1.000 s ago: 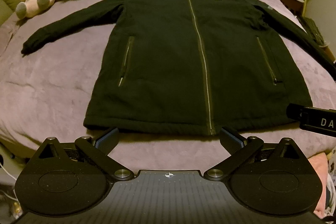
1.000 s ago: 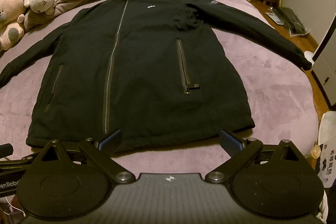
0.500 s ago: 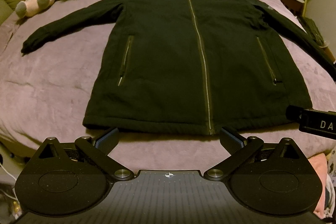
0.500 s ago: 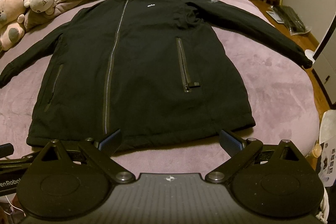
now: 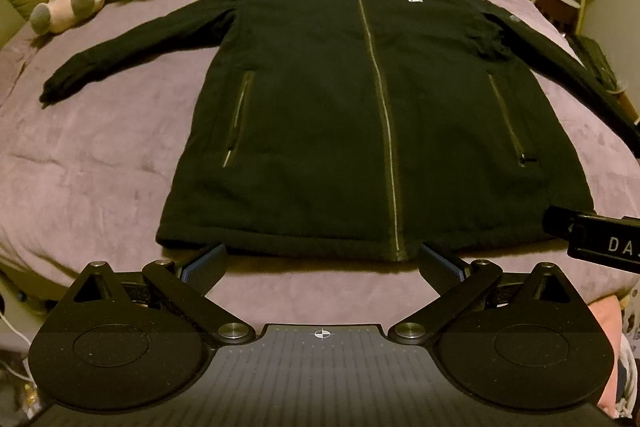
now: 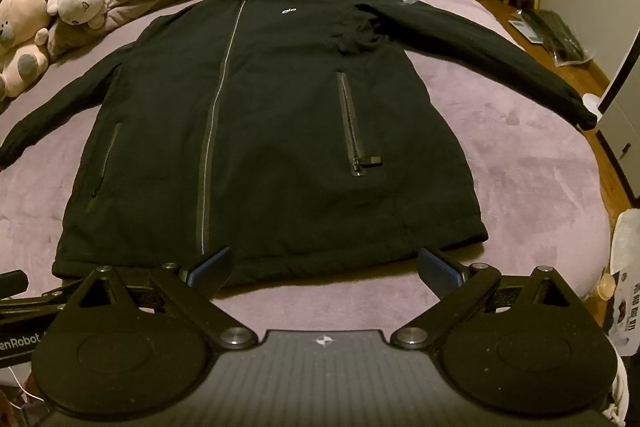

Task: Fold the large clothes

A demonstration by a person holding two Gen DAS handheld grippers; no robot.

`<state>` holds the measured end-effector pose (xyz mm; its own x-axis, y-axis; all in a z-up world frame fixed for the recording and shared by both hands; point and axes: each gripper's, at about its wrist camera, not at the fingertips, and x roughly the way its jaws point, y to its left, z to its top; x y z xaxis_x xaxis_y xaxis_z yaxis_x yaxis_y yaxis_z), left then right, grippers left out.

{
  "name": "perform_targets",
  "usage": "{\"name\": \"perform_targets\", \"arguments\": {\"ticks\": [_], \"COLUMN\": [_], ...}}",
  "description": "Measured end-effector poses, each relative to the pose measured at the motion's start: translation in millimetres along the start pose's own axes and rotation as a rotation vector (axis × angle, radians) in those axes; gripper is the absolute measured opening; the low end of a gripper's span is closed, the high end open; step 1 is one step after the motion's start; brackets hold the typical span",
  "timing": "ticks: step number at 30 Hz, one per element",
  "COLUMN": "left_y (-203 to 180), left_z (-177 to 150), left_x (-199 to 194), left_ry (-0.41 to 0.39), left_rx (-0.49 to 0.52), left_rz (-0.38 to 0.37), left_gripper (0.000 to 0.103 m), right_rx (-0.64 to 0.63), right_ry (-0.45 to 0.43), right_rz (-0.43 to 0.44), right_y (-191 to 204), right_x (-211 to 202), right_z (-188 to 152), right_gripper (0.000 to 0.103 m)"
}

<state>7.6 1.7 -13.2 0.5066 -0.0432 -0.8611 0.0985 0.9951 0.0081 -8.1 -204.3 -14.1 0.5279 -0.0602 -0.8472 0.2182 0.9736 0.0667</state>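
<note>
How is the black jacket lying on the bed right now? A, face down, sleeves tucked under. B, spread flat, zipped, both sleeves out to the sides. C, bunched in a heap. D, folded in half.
B: the black jacket lies flat with its front zipper closed and its sleeves spread across the bed.

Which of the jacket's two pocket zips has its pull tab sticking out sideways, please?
The pocket zip on the jacket's logo side, nearer the right gripper. Its pull tab juts sideways; the other pocket zip shows none.
</note>
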Motion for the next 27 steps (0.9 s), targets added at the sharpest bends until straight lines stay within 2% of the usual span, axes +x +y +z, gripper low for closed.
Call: {"name": "perform_targets", "arguments": {"ticks": [27], "left_y": [-1.6], "left_z": [4.2], "left_x": [2.6], "left_ry": [0.013], "left_rx": [-0.011], "left_rz": [-0.002], "left_gripper": [0.103], "right_rx": [0.002], "right_ry": [0.001], "right_rz": [0.024], "right_y": [-3.5], "right_x": [1.7], "right_z": [1.3], "right_gripper": [0.099]}}
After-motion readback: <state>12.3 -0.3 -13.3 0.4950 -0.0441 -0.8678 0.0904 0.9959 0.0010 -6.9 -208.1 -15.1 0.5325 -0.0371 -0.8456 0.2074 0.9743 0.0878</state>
